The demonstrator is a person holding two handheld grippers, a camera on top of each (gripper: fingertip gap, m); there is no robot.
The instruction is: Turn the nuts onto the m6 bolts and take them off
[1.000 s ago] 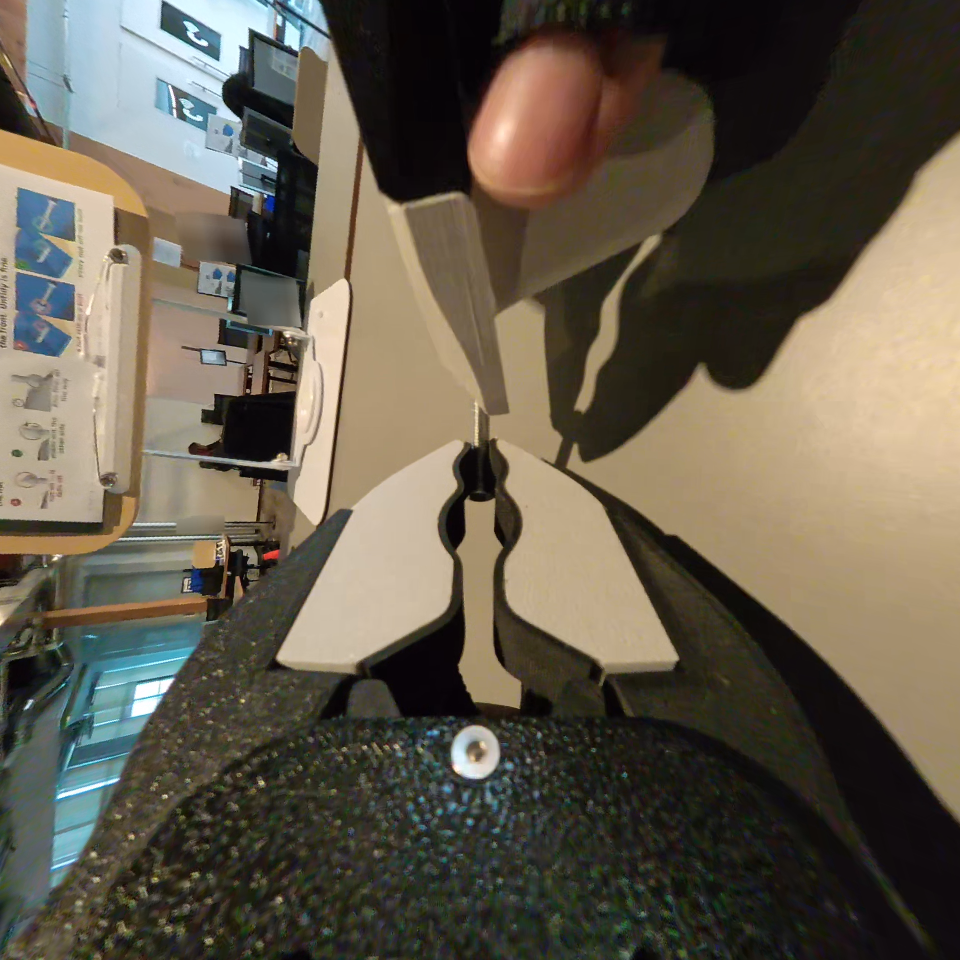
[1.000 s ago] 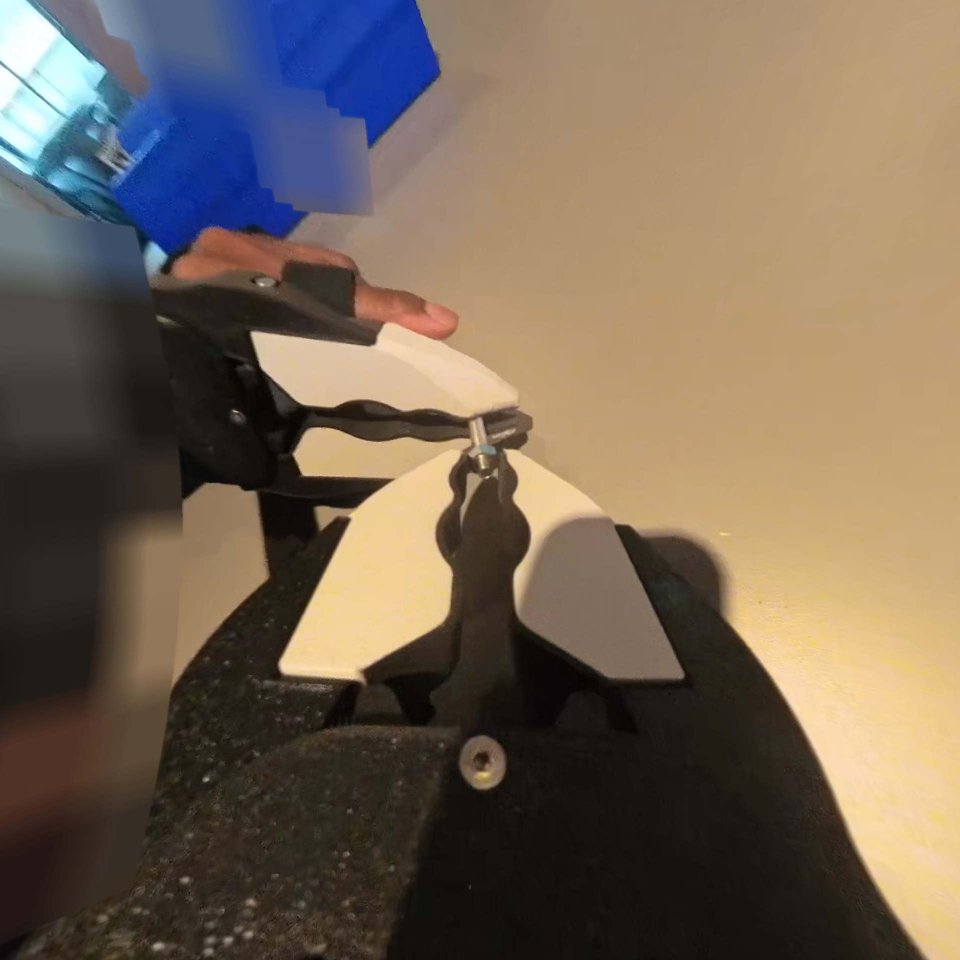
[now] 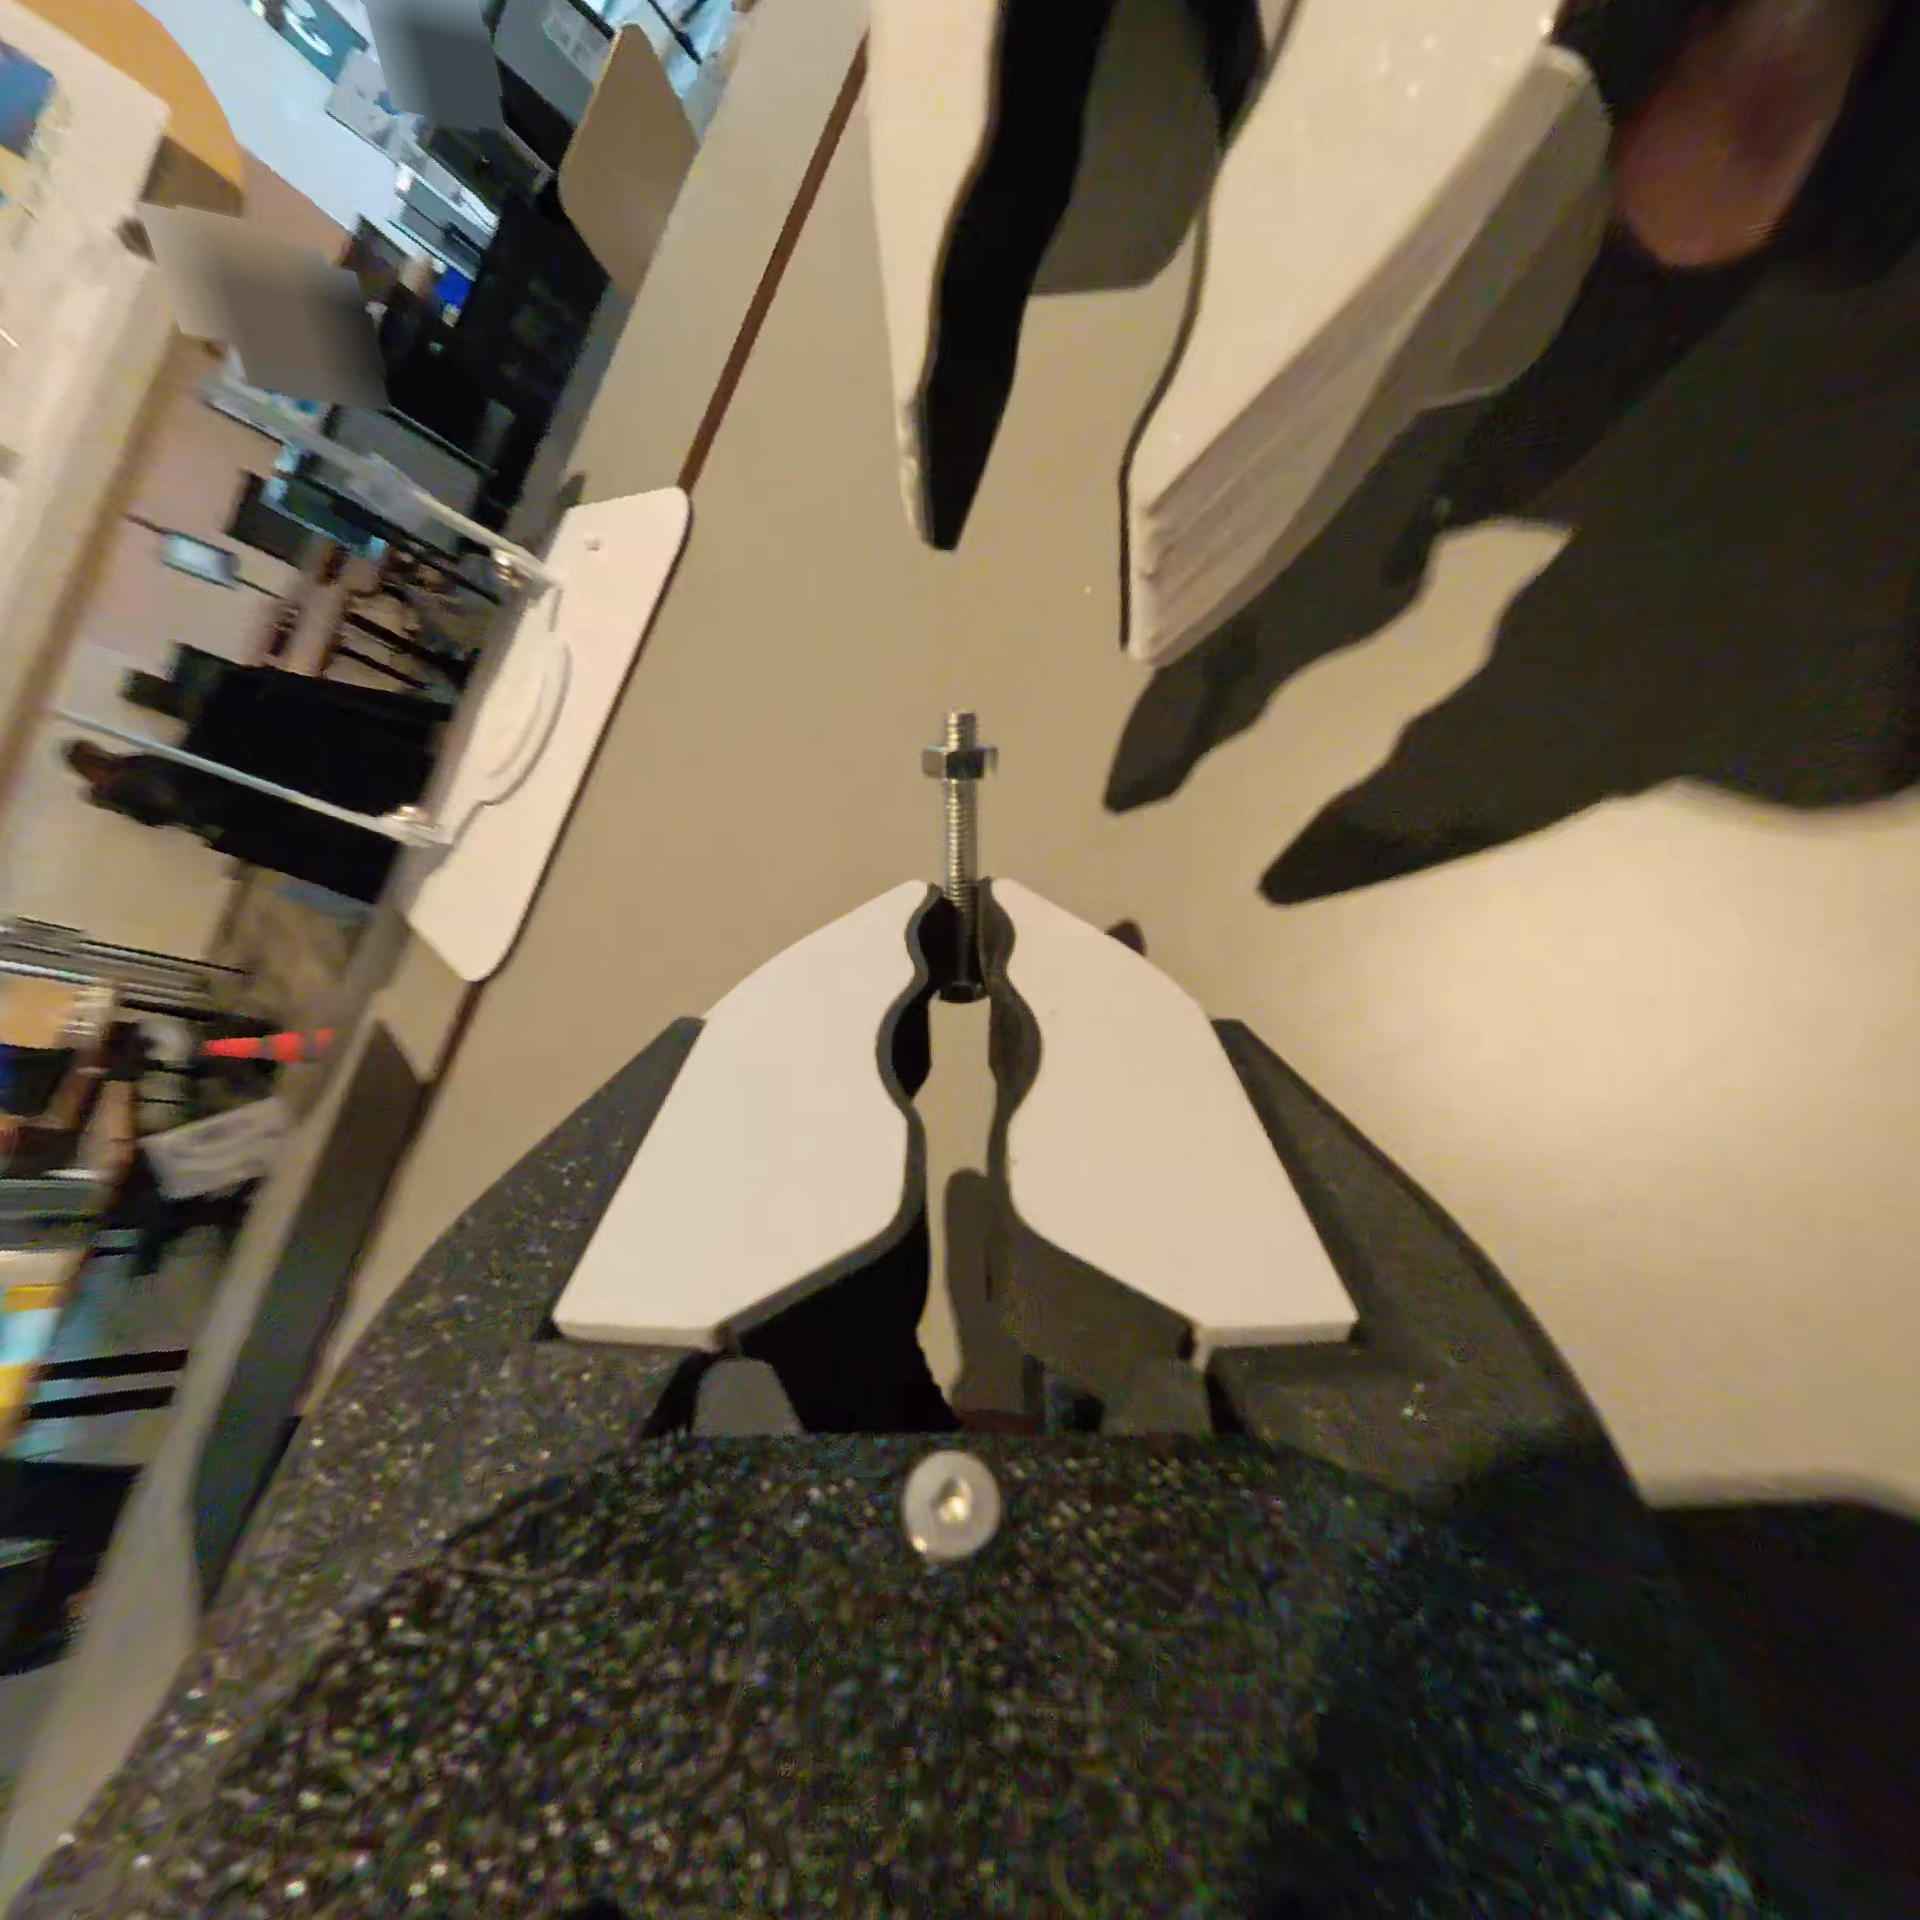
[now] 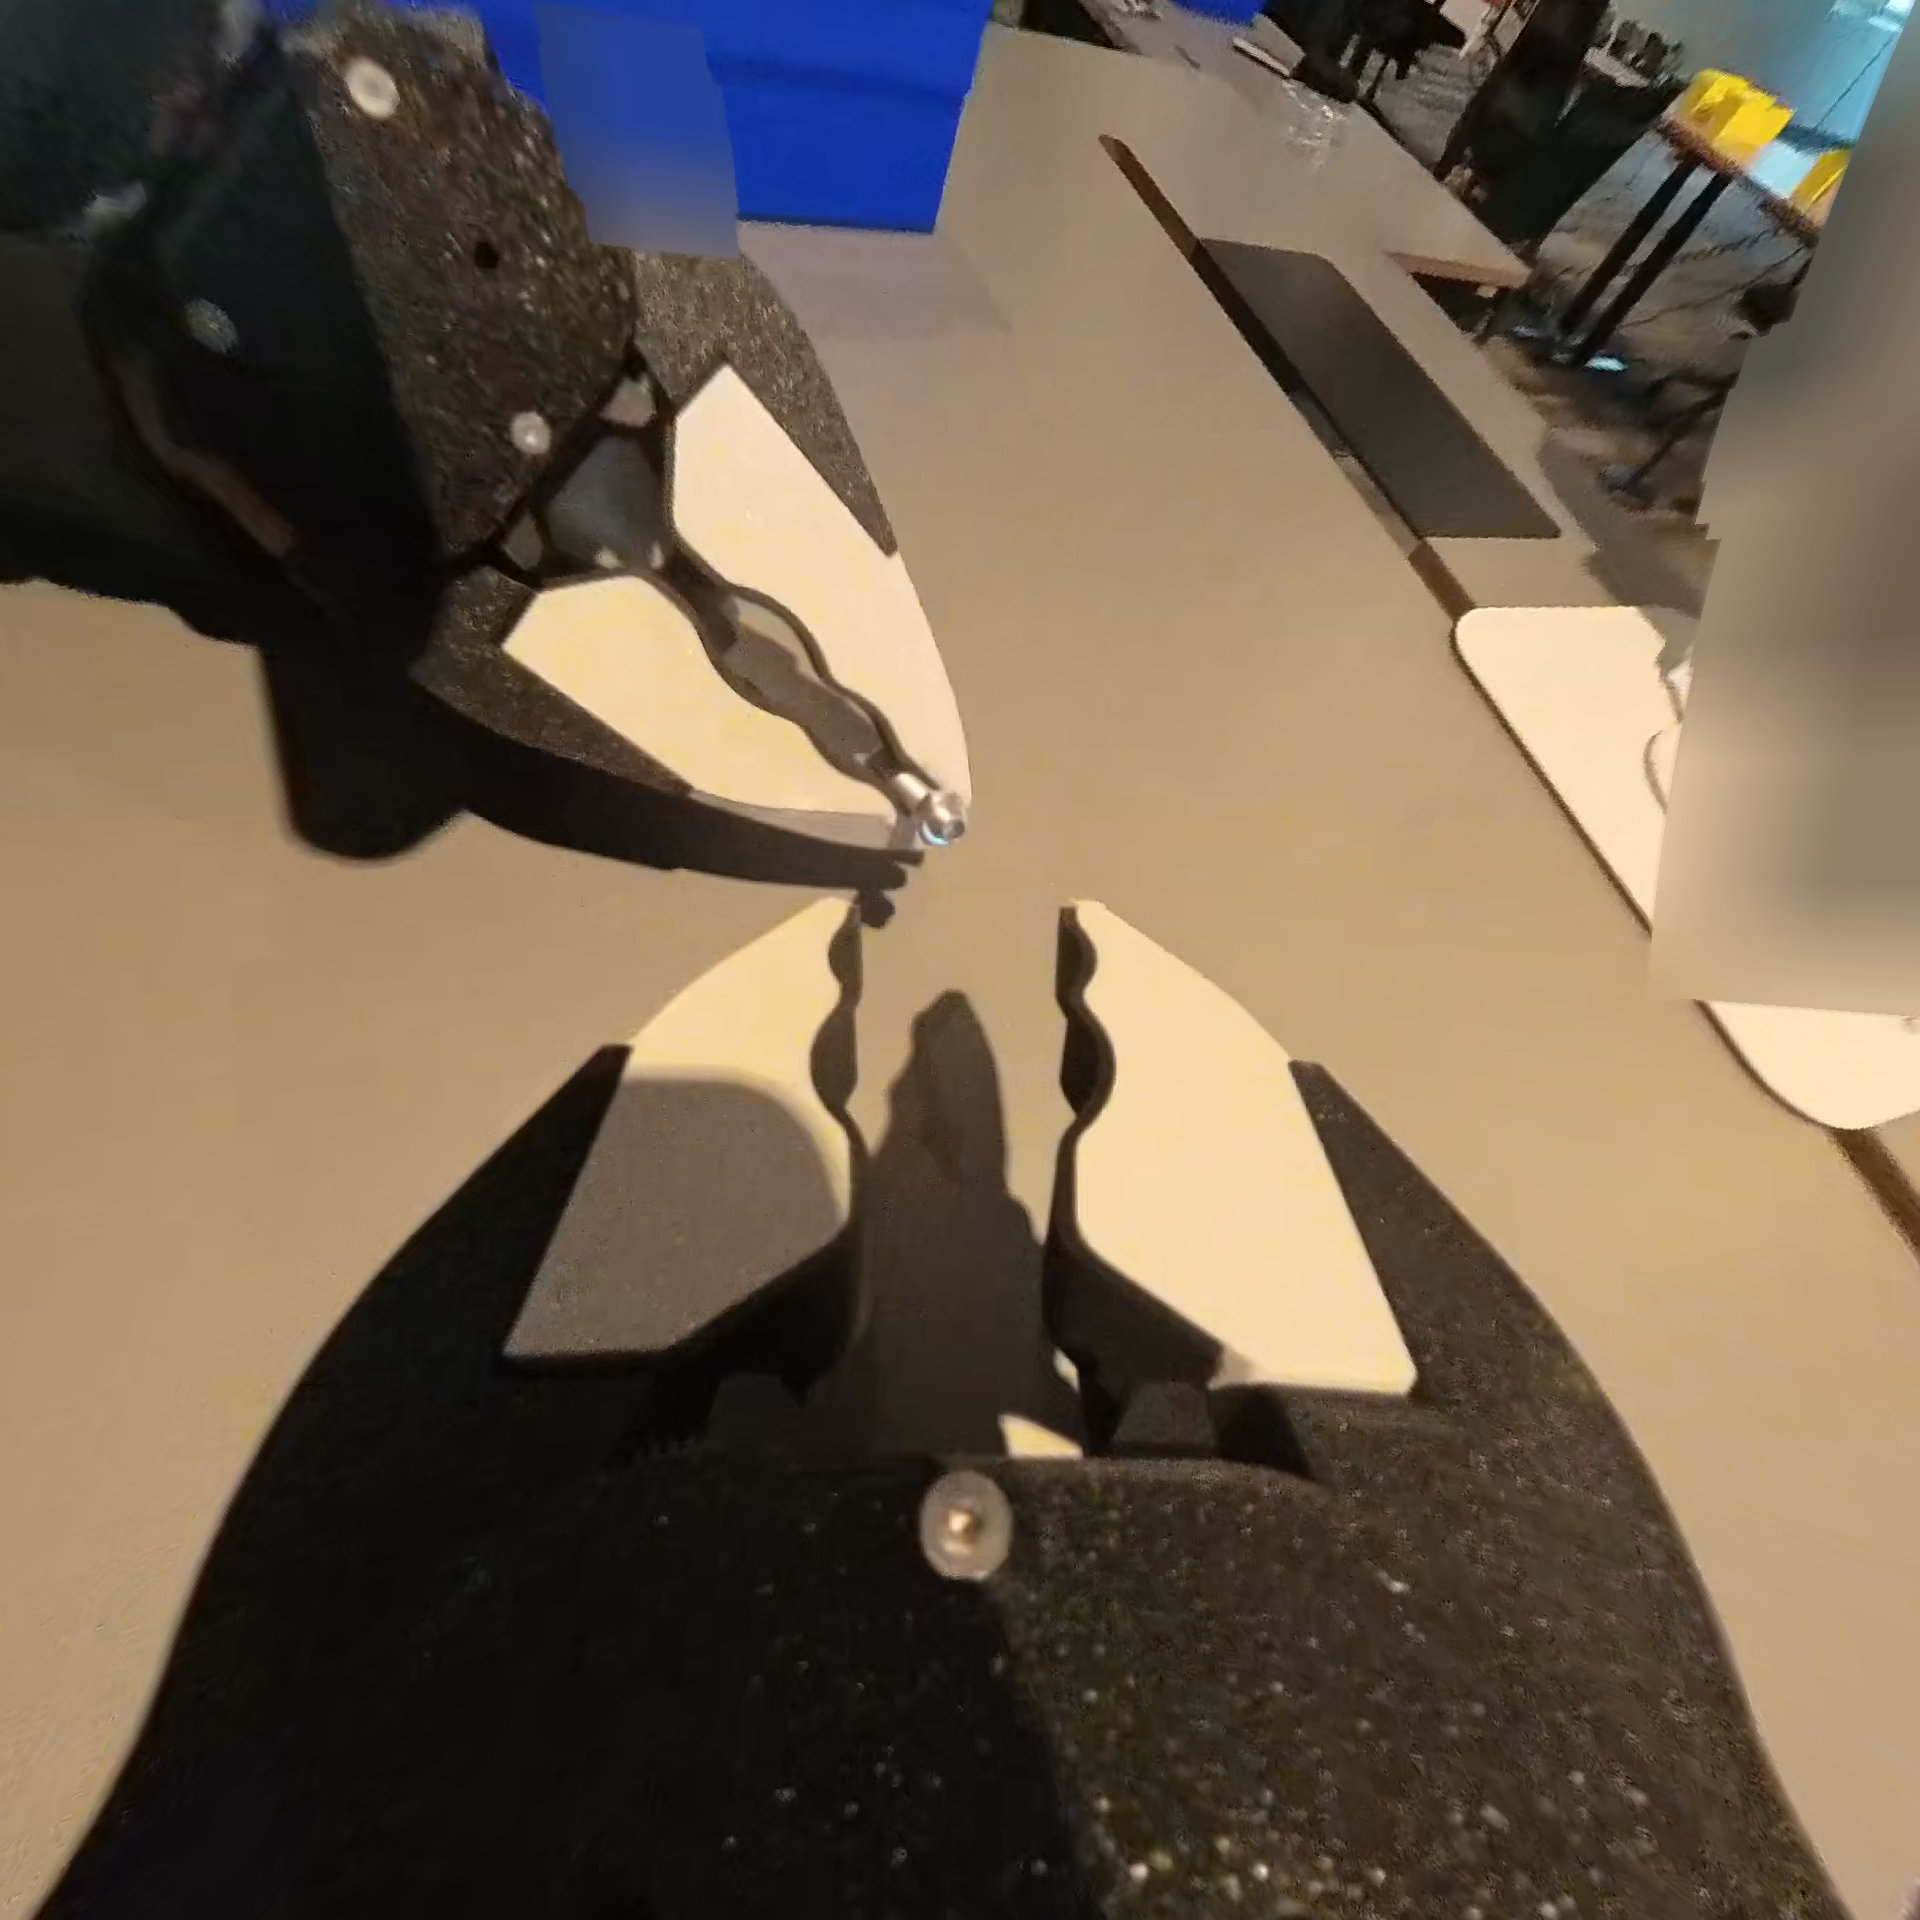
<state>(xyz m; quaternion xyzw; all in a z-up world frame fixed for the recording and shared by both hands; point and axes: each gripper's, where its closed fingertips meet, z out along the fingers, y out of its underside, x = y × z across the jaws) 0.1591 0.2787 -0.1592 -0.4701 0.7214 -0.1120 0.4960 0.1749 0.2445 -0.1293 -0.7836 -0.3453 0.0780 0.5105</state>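
Note:
My left gripper point(image 3: 958, 891) is shut on the head end of a silver bolt point(image 3: 957, 842) that sticks out forward from its tips. A silver nut point(image 3: 958, 764) sits on the thread near the bolt's far end. My right gripper point(image 3: 1039, 571) hangs open just beyond the bolt in the left wrist view, apart from it. In the right wrist view my right gripper point(image 4: 961, 920) is open and empty. The left gripper point(image 4: 914, 805) comes in from the upper left there, with the bolt and nut point(image 4: 940, 823) at its tips, just ahead of my left fingertip point(image 4: 847, 920).
Both grippers are above a grey table point(image 4: 1195, 623). A white plate with an acrylic stand point(image 3: 551, 727) lies at the table's edge, also seen in the right wrist view point(image 4: 1558, 727). A black mat point(image 4: 1371, 405) lies farther back. A blue bin point(image 4: 831, 114) stands behind.
My right gripper has let go of the nut, opened and drawn back from the bolt. The nut stays on the thread. The left gripper still holds the bolt.

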